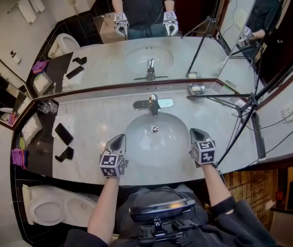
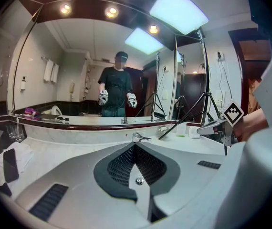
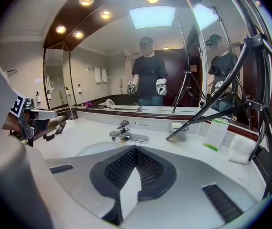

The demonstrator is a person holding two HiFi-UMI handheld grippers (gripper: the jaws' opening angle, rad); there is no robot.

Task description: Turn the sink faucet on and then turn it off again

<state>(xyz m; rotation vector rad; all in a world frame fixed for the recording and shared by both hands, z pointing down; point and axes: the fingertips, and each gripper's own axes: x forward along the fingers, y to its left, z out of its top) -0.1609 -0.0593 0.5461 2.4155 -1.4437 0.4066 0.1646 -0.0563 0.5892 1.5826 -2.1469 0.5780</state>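
Left gripper (image 1: pixel 117 140) and right gripper (image 1: pixel 198 135) hovering over near rim of sink (image 1: pixel 132 131), both sets of jaws clenched, gripping nothing. Faucet (image 1: pixel 153 105) standing ahead of both jaws, untouched. Clenched tips probably suiting a nudge at lever rather than a pinch.

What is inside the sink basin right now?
Only the drain shows inside the sink basin; no running water is visible. The faucet spout overhangs and hides a bit of its back edge.

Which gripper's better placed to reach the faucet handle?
Probably right: the right gripper sees the faucet larger, so likely nearer. The left gripper is lined up too. Jaws shut on both, holding nothing.
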